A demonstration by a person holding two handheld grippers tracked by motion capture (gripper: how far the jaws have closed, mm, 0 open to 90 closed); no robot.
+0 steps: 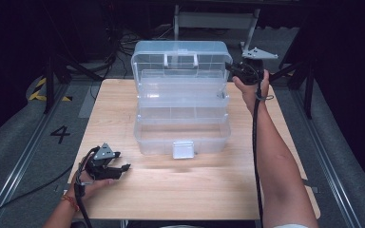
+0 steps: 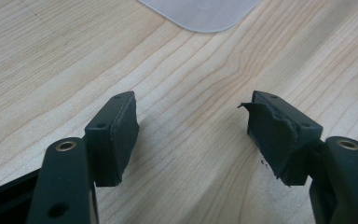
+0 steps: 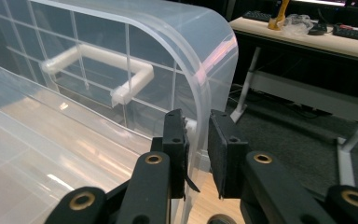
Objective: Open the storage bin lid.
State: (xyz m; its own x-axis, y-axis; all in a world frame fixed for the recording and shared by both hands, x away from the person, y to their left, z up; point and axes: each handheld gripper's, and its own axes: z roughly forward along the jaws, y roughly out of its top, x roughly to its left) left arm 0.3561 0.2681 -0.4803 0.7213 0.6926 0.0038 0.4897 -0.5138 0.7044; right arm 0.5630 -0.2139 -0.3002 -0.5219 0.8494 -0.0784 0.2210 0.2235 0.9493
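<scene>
The box [image 1: 181,102], clear plastic, is stood open mid-table [image 1: 180,190]. Its raised lid [image 3: 200,56] is pinched at the edge by the right gripper [image 3: 198,149]. The left gripper [image 2: 191,126] is rested spread on bare wood.

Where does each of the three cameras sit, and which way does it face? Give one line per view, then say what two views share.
High view: above the person's side, looking forward and down on the wooden table and the open clear plastic box; both forearms enter from below.
Left gripper view: rides the left gripper, facing the tabletop; its open jaws show.
Right gripper view: rides the right gripper, facing the box lid; its jaws close on the lid's edge.
Shared: the lid's white handle appears in the high and right gripper views.
</scene>
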